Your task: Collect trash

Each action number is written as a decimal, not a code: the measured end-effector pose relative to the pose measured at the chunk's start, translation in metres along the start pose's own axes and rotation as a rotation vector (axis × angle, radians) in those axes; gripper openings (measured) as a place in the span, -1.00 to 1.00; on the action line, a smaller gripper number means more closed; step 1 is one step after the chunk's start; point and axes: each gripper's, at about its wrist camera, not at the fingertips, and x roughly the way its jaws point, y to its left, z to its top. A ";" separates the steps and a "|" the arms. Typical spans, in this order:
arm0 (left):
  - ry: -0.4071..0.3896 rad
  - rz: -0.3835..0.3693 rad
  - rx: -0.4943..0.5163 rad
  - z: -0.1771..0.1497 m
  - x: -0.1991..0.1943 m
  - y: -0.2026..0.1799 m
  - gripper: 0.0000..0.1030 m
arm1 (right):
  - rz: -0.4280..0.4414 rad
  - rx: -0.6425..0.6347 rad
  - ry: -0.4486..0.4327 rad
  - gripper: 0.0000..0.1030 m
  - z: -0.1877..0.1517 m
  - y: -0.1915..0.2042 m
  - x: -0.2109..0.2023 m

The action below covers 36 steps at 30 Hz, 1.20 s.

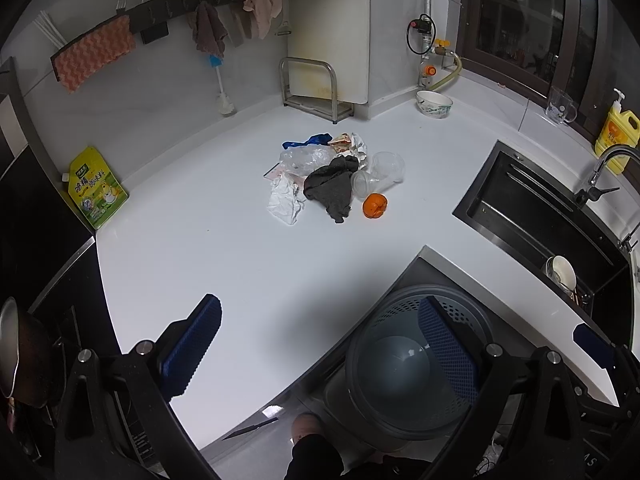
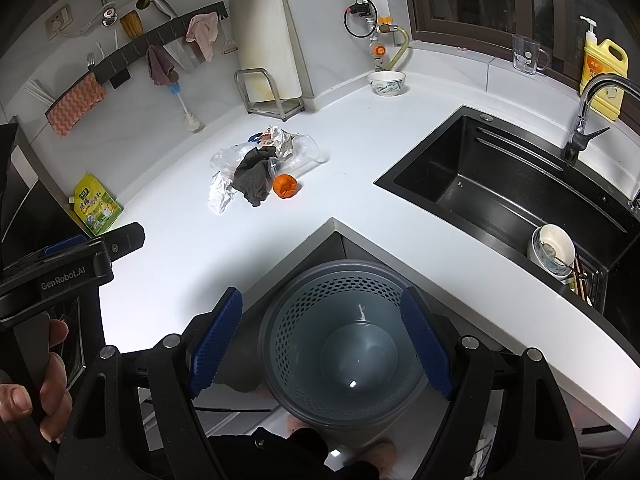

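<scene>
Trash pile [image 1: 328,176] heaped on the white worktop [image 1: 224,264], well apart from both grippers and straight ahead of them, between the metal rack [image 1: 310,88] behind and the grey bin [image 2: 344,344] in front. Bin standing on the floor in the inside corner of the worktop, empty, right under the gripper tips.

Left hand-held gripper [image 1: 320,344]: jaws wide apart, nothing between them, one pad over the worktop edge, the other over the bin's rim. Right hand-held gripper [image 2: 324,338]: jaws likewise spread and empty, straddling the bin's mouth.

Within the pile, taking the bin as reference: orange fruit [image 2: 285,186] nearest and on the sink side; dark grey cloth [image 2: 253,178] next, its long axis running roughly toward the bin; white crumpled paper [image 2: 220,198] on the side away from the sink; clear plastic cups [image 1: 380,176] lying on their sides just behind the fruit; plastic bag [image 1: 306,158] and a blue scrap [image 1: 308,140] farthest back.

Probably little to choose between the two grippers for nearness; fruit lying more on the right gripper's side, paper more on the left's. Reach forward and down over the worktop called for, then back to the bin.
</scene>
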 end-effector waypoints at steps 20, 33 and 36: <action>-0.003 -0.001 -0.001 -0.005 -0.001 0.002 0.88 | 0.002 -0.007 -0.004 0.51 -0.001 0.001 -0.005; -0.003 0.000 -0.002 -0.005 -0.001 0.002 0.88 | 0.002 -0.007 -0.005 0.51 -0.003 0.001 -0.006; -0.003 0.000 -0.004 -0.006 -0.002 0.004 0.88 | 0.001 -0.008 -0.006 0.51 -0.003 0.001 -0.006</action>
